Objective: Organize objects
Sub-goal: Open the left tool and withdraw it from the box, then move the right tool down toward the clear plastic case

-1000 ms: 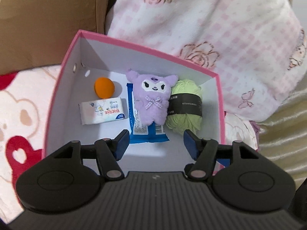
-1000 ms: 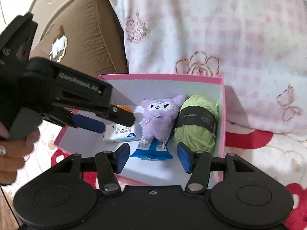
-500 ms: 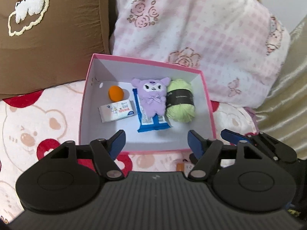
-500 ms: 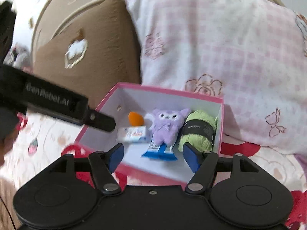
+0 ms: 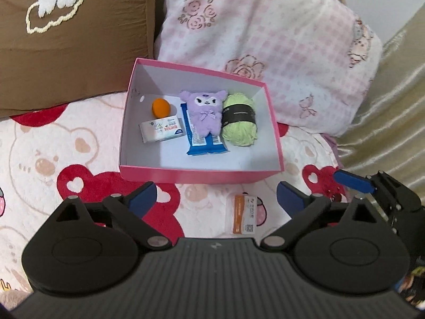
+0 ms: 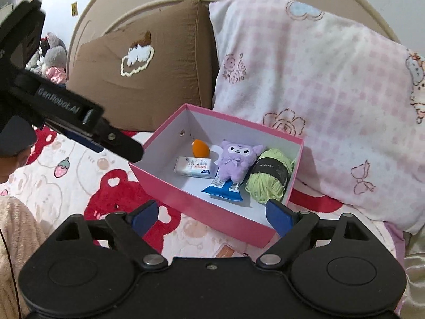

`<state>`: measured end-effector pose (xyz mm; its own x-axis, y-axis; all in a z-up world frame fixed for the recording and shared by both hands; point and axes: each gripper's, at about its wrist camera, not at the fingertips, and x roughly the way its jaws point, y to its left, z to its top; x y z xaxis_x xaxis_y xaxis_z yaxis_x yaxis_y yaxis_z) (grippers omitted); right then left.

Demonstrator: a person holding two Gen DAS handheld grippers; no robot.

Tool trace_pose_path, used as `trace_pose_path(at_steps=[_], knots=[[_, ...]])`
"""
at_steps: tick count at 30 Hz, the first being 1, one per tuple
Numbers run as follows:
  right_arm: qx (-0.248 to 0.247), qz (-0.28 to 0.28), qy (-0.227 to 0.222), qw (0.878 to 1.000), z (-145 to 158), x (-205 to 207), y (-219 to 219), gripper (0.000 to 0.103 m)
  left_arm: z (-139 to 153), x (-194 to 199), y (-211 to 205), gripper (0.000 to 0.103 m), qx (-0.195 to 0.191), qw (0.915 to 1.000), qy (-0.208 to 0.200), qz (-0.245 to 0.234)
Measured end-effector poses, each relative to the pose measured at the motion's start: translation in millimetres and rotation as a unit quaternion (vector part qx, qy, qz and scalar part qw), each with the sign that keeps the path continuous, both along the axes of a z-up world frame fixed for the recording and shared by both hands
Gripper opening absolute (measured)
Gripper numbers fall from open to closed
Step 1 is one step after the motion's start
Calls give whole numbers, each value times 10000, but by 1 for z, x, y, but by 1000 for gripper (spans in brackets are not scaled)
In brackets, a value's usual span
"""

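Five items are counted inside one pink box, left to right: an orange ball, a white tissue pack, a blue packet lain upon by a purple plush, and a green yarn ball. One orange-and-white card is seen on the blanket, just outside the near wall. Bare floor is left along the box's near side. The left gripper and right gripper are both held wide apart and empty. Compared with a second ago, both are drawn farther back from the box.
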<state>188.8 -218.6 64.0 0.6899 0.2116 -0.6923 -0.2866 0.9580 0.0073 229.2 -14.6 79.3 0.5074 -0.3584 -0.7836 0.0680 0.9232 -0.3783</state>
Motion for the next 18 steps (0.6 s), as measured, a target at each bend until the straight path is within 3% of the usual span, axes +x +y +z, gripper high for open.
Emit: trace_pose_path(at_steps=[7, 12, 15, 18], knots=[[-18, 69, -103, 9999, 8, -19, -4, 91, 8, -22, 12, 101, -199, 9993, -179, 252], [83, 111, -477, 9988, 15, -32, -9, 91, 5, -33, 9, 103, -130, 9997, -196, 114], [348, 406, -872, 9948, 22, -44, -11, 93, 3, -41, 5, 103, -141, 9994, -329, -5], [427, 611, -933, 9928, 19, -49, -11, 97, -1, -50, 0, 103, -18, 9989, -449, -141]])
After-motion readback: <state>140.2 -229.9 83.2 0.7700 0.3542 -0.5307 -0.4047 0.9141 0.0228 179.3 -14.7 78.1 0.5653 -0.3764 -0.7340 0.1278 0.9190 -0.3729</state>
